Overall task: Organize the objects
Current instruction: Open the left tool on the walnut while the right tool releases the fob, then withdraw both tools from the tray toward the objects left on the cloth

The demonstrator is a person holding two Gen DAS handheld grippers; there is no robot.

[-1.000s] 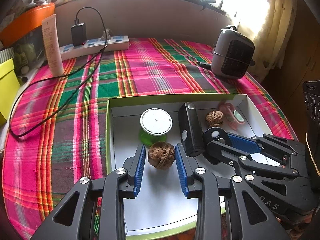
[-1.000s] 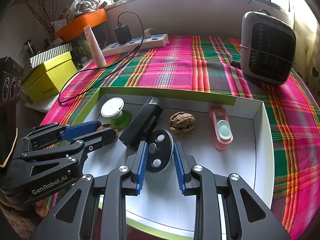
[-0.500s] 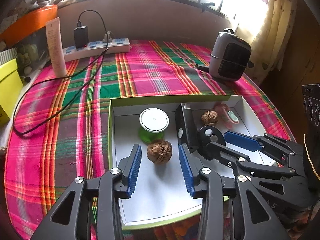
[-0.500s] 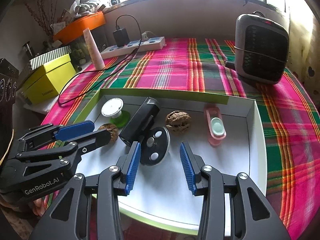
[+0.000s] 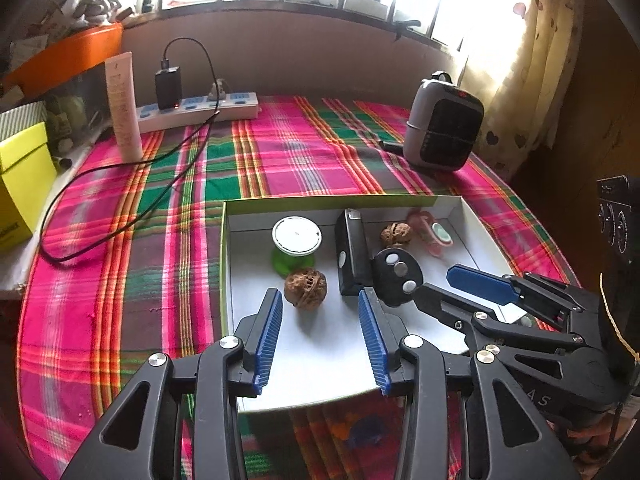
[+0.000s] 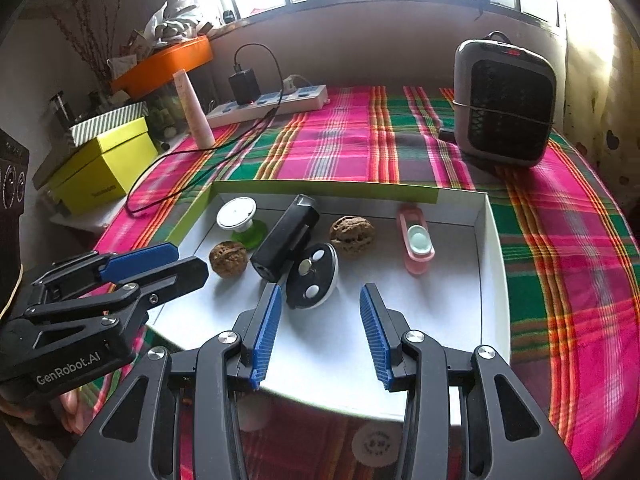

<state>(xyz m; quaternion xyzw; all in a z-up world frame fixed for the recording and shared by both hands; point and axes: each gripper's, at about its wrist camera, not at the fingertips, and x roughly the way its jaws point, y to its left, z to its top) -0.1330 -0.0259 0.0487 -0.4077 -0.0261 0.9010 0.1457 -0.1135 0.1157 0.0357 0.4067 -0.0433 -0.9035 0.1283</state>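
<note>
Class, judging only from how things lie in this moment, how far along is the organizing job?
Done: two walnuts, black device, round black remote, white-topped green piece and pink item all lie in the box. In hand: nothing; the left gripper and right gripper are open, their jaws having just opened. Left: no loose small items visible on the cloth.

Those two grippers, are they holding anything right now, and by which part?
Nothing is held. The left gripper stands open before a walnut, the right gripper open beside the black disc; both have just been opening.
</note>
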